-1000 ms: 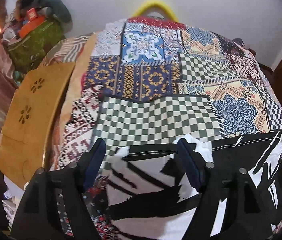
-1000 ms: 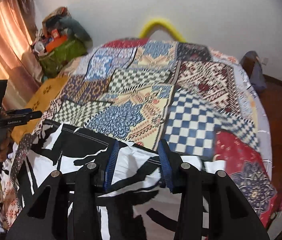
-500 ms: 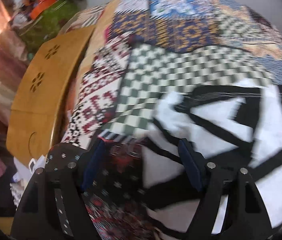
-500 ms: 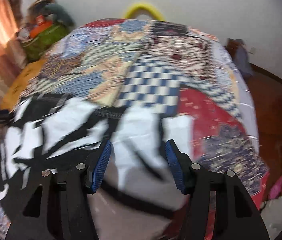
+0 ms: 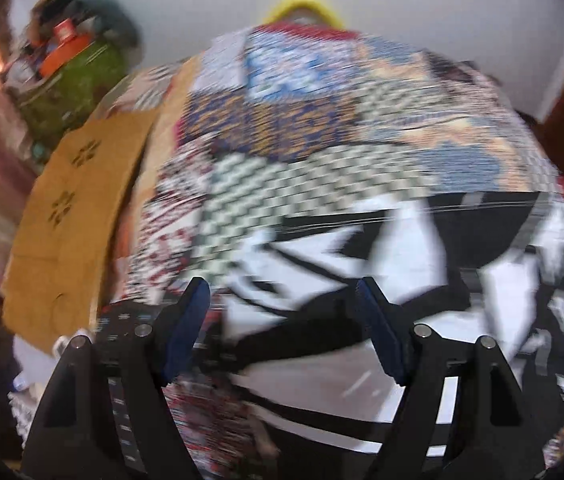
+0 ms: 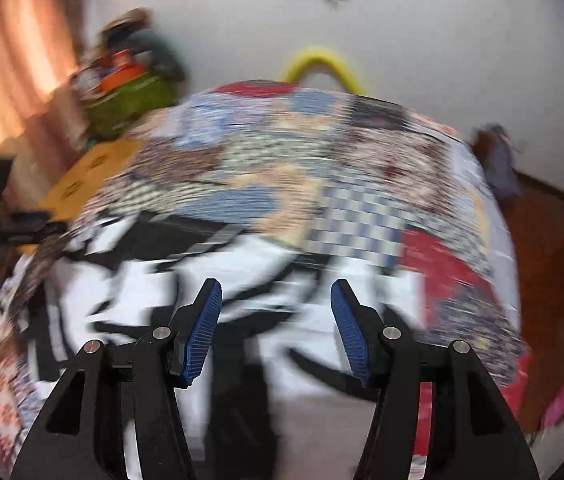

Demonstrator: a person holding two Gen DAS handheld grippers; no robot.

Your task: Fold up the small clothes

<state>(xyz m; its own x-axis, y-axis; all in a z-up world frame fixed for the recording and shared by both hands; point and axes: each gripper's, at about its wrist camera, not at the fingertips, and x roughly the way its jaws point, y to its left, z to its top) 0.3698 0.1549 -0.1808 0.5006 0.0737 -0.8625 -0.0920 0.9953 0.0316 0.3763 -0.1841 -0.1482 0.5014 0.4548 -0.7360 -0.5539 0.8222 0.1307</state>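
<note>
A black-and-white patterned garment [image 5: 381, 264] lies spread flat on a patchwork bed cover [image 5: 321, 132]. It also shows in the right wrist view [image 6: 210, 280]. My left gripper [image 5: 282, 308] is open and empty, hovering over the garment's left end. My right gripper [image 6: 276, 300] is open and empty, above the garment's right part. The left gripper shows at the left edge of the right wrist view [image 6: 6, 228]. Both views are motion-blurred.
A brown wooden board [image 5: 70, 216] lies along the bed's left side. A green bag with clutter [image 5: 74, 76] stands at the back left. A yellow hoop [image 6: 321, 64] rises behind the bed. The wooden floor [image 6: 549, 240] is to the right.
Both grippers have let go of the garment and opened wider. They dipped toward the bed and then lifted back. The garment now lies flatter on the cover.
</note>
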